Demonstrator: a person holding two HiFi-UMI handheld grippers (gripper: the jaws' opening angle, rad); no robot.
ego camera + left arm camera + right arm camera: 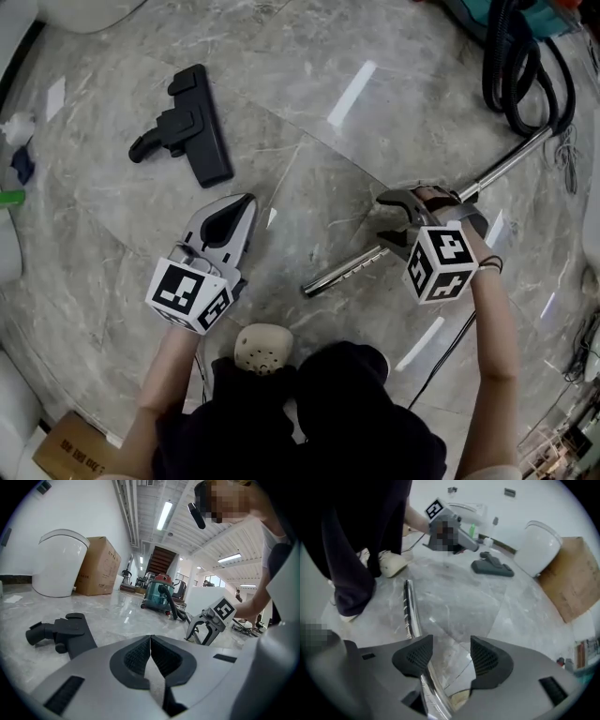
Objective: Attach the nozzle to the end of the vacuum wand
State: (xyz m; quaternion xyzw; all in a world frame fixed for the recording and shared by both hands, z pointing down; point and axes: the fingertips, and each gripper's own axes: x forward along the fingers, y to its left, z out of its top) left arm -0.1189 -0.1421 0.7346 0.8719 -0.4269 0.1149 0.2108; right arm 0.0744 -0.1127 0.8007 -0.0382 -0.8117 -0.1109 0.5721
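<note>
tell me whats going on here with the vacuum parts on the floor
A person stands over a marble floor with a tool in each hand. The right tool points down over the chrome vacuum wand, which lies on the floor; its jaws are apart and not clamped on the wand. The left tool is shut and empty. The black nozzle lies on the floor well apart from the wand, untouched, so nothing is attached yet.
</note>
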